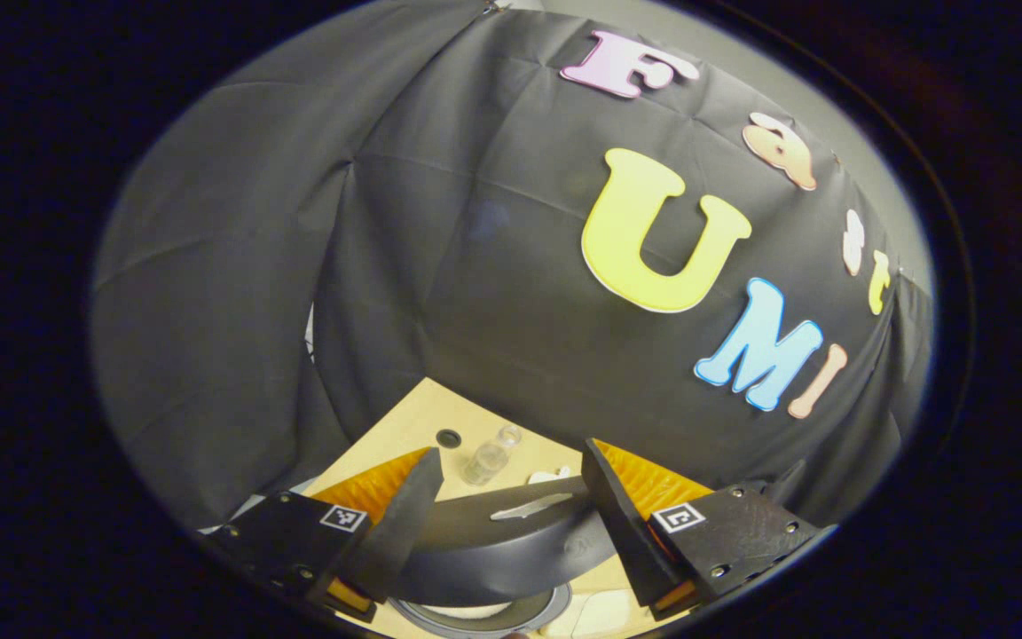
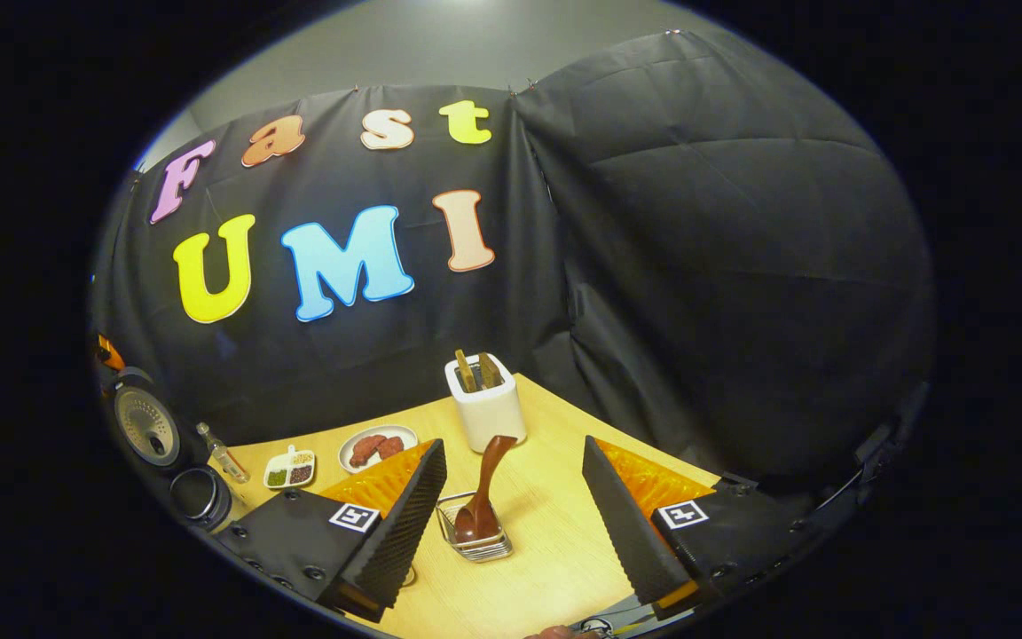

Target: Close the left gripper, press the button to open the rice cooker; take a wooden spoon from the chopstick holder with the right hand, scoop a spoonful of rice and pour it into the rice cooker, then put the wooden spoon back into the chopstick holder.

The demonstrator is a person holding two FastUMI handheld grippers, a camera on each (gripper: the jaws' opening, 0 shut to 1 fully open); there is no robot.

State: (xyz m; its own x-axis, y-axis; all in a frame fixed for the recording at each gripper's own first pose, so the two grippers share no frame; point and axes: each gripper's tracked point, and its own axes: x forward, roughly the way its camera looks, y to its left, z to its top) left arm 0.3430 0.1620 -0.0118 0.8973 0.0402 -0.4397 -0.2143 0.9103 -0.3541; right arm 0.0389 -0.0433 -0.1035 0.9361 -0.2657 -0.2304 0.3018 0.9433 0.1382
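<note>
In the left gripper view my left gripper stands open just above the rice cooker. The cooker's dark lid is up, and the inner pot's rim shows below it. In the right gripper view my right gripper is open and holds nothing. Ahead of it, between the fingers, a dark wooden spoon leans with its bowl in a small clear square container. Farther back stands the white chopstick holder with wooden utensils in it. The open rice cooker sits at the far left.
A plate of red meat, a small divided dish of beans and a glass bottle lie between the cooker and the holder. The bottle also stands behind the lid. The wooden table ends at the black cloth wall.
</note>
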